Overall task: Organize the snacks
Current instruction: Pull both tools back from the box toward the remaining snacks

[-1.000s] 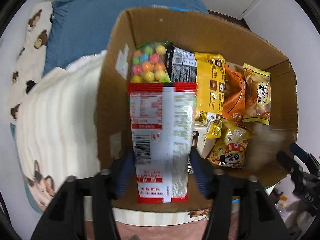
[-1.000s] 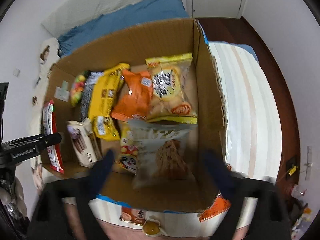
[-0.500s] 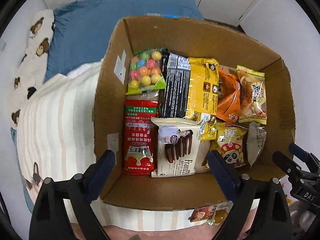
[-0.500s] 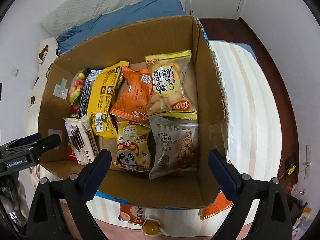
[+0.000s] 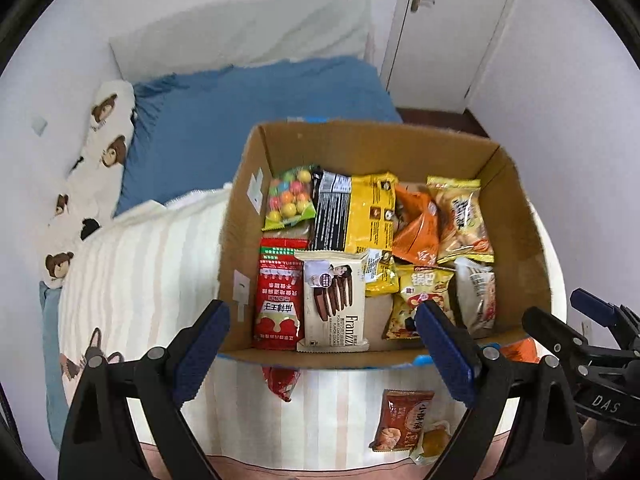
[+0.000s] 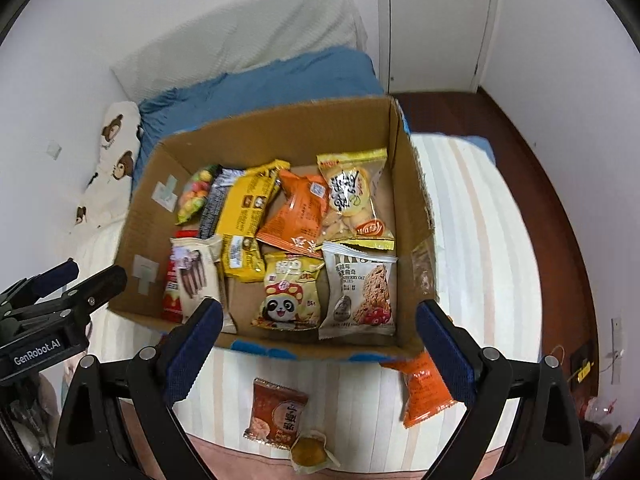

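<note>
Both grippers, left and right, are spread and empty above the box, because their packs already lie inside; some snacks wait outside, like the brown pack.

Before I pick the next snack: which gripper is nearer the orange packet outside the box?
Right. The right gripper hovers just above the orange packet; the left gripper hangs farther off, across the box front.
</note>
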Demonstrator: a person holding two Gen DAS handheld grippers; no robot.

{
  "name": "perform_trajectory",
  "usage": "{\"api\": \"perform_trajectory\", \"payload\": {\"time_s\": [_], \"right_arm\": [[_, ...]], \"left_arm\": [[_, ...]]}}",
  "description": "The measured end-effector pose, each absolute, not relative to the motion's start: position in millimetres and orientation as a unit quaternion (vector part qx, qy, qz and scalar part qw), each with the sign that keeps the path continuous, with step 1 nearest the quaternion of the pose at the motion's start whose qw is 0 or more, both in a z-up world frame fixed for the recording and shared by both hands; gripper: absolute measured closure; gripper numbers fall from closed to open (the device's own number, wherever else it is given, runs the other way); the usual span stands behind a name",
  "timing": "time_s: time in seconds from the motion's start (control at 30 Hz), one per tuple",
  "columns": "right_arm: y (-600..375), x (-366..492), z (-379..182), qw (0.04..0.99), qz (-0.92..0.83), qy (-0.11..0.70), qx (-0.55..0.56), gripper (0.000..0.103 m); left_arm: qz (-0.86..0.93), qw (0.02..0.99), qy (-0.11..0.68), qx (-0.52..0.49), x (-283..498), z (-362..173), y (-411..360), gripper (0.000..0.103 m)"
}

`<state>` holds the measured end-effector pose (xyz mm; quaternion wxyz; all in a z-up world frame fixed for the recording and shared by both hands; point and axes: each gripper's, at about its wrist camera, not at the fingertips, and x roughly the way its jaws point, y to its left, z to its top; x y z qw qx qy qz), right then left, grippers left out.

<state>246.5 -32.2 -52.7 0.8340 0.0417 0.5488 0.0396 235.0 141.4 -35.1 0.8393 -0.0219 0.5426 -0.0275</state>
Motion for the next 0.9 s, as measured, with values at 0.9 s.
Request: {"api": "perform_trajectory", "payload": {"time_s": [0.9], "right_arm": [[-32.0, 138.4, 39.4, 0.891, 0.082, 0.442, 0.062, 0.004]], "left_arm": [[-0.025, 0.897, 0.441, -0.012, 124.5, 46.8, 128.3, 0.008]]}}
